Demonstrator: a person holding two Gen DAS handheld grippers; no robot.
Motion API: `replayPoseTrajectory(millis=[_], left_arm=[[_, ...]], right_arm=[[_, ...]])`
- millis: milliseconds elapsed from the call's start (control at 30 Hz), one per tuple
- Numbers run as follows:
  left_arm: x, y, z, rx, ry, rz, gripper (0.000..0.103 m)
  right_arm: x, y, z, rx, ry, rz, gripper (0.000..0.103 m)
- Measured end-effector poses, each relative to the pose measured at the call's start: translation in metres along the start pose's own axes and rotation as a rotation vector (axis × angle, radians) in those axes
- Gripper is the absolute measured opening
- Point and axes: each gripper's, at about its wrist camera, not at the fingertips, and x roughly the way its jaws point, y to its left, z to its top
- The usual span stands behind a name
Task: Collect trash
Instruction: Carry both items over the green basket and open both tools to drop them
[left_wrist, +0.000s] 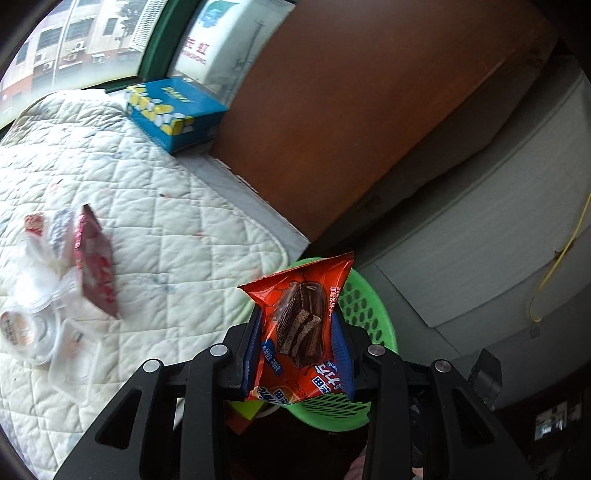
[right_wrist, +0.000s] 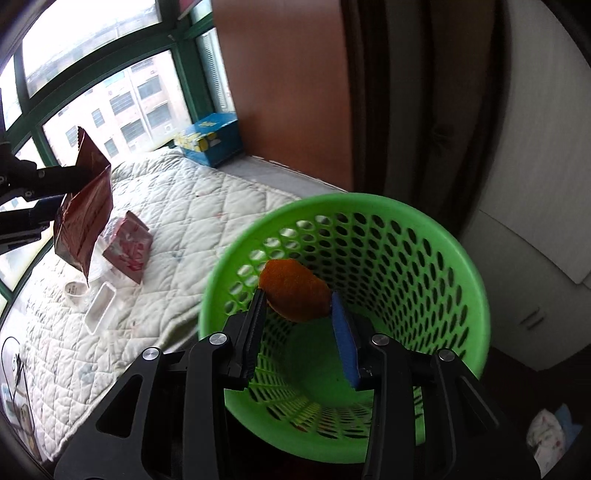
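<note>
- I am holding an orange peel (right_wrist: 293, 291) in my right gripper (right_wrist: 301, 301), pinched lightly between the two pads at their tips, and it is hanging directly over the mouth of the green perforated wastebasket (right_wrist: 436, 236).
- The relation that matters: the peel is lying inside the rim line, with the basket's floor straight below along the fingers, so I judge a simple release should be enough.
- I am gripping an orange chocolate-wafer wrapper (left_wrist: 301, 321) in my left gripper (left_wrist: 297, 354), jaws narrowed on its lower half, its long axis running up and away from the fingers.
- In the left wrist view the basket (left_wrist: 364, 306) is sitting just behind and below the wrapper, at the edge of the quilted mattress (left_wrist: 155, 206), so that arm is near but looks not yet centred over the opening.
- More trash is waiting on the quilt: a red packet (left_wrist: 96, 266) and clear plastic cups (left_wrist: 27, 325), well apart from the basket, nearer my left side.
</note>
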Motion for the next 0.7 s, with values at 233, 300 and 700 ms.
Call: replayPoseTrajectory(millis=[233, 300, 700], left_arm=[[0.039, -0.03, 0.003, 0.045, 0.064, -0.036, 0.034], [0.05, -0.036, 0.002, 0.058, 0.082, -0.041, 0.034], [0.103, -0.055, -0.011, 0.088, 0.172, -0.056, 0.048]], right_arm=[[-0.013, -0.027, -0.007, 0.037, -0.02, -0.025, 0.048], [-0.017, -0.035, -0.009, 0.05, -0.027, -0.029, 0.05], [-0.03, -0.054, -0.018, 0.096, -0.052, -0.053, 0.059]])
